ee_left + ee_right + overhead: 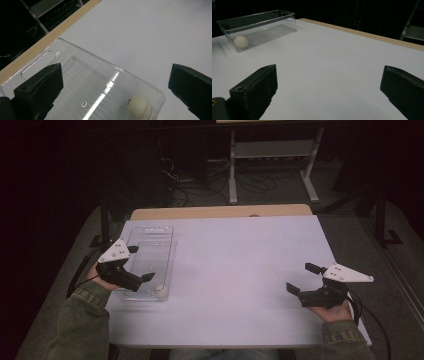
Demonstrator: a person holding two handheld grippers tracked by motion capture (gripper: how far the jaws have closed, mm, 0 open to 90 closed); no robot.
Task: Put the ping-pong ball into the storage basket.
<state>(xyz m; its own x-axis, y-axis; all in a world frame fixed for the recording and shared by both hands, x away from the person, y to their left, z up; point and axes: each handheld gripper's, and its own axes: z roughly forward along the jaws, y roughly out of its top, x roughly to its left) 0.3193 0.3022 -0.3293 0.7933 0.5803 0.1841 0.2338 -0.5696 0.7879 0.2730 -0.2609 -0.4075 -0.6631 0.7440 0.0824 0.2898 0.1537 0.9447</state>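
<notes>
High view: above person's side, facing forward and down over whole table [235,285]. Left gripper view: close above bin [75,75], angled down toward far table edge. Right gripper view: low over table, looking across to bin [257,27]. All share bin, ball [160,289].

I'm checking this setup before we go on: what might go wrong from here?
The ball sits in a corner of the clear bin, so open jaws of the left gripper may strike the walls reaching for it. The light bin may slide on the smooth table. The right gripper is far away.
</notes>
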